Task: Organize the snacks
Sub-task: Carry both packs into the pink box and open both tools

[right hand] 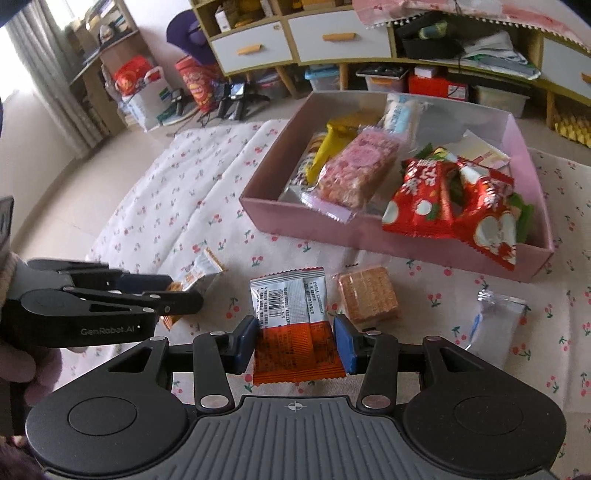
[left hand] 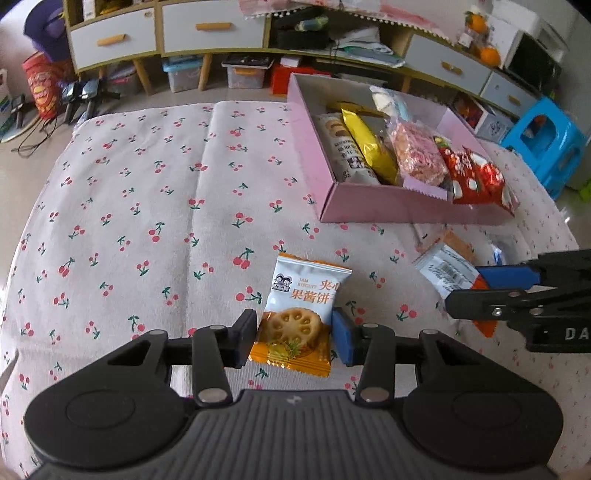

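My left gripper (left hand: 294, 334) is shut on the lower end of a white-and-orange jam biscuit packet (left hand: 303, 306), both pads pressing its sides just above the cherry-print cloth. My right gripper (right hand: 295, 341) is shut on a second packet of the same kind (right hand: 291, 325), its silver and orange back with the barcode facing up. Each gripper shows in the other's view: the right gripper (left hand: 465, 290) at the right edge, the left gripper (right hand: 184, 291) at the left with its packet (right hand: 199, 275). The pink box (right hand: 332, 232) with several snacks lies beyond.
A clear-wrapped wafer block (right hand: 369, 295) and a transparent packet (right hand: 495, 328) lie on the cloth (left hand: 147, 184) near the right gripper. A red packet (right hand: 491, 229) hangs over the box's near wall. A blue stool (left hand: 546, 144) and a low cabinet (left hand: 207, 33) stand behind.
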Demonstrator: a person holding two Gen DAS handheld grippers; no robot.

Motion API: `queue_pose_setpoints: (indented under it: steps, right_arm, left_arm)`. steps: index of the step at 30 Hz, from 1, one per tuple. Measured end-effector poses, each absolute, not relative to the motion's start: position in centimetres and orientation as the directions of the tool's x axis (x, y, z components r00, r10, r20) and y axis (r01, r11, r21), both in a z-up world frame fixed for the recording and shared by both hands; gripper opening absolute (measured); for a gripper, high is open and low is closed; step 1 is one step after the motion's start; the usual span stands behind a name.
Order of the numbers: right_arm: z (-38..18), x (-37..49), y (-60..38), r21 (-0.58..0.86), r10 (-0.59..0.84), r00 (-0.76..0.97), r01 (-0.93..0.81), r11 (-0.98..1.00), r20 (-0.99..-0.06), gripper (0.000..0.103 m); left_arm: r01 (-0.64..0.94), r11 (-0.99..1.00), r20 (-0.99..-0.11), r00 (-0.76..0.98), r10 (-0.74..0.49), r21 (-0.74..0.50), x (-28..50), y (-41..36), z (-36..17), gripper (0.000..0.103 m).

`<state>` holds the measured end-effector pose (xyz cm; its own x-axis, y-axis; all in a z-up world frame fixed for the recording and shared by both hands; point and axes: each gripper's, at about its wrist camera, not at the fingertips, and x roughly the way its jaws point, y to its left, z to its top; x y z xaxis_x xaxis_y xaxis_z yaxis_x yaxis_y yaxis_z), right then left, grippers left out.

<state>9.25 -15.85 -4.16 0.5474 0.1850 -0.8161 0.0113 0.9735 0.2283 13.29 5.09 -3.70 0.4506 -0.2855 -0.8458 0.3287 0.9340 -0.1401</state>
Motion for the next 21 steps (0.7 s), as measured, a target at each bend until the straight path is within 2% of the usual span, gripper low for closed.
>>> queue_pose_setpoints:
  steps: [12, 21]
  right_arm:
    - [-1.1, 8.2, -18.2, 0.292, 0.194, 0.623, 0.058, 0.955, -0.758, 0.044]
    - [0.8, 7.8, -21.0, 0.273, 0.110, 0.695, 0.129, 0.953, -0.711, 0.044]
  left_arm:
    - [0.268, 0.947, -0.817, 0.496, -0.295, -0.179, 13.6, 5.5, -2.1, 0.040]
    - [0.235, 0.951, -0.778, 0.552, -0.300, -0.200, 13.8, 5.2, -0.7, 0.040]
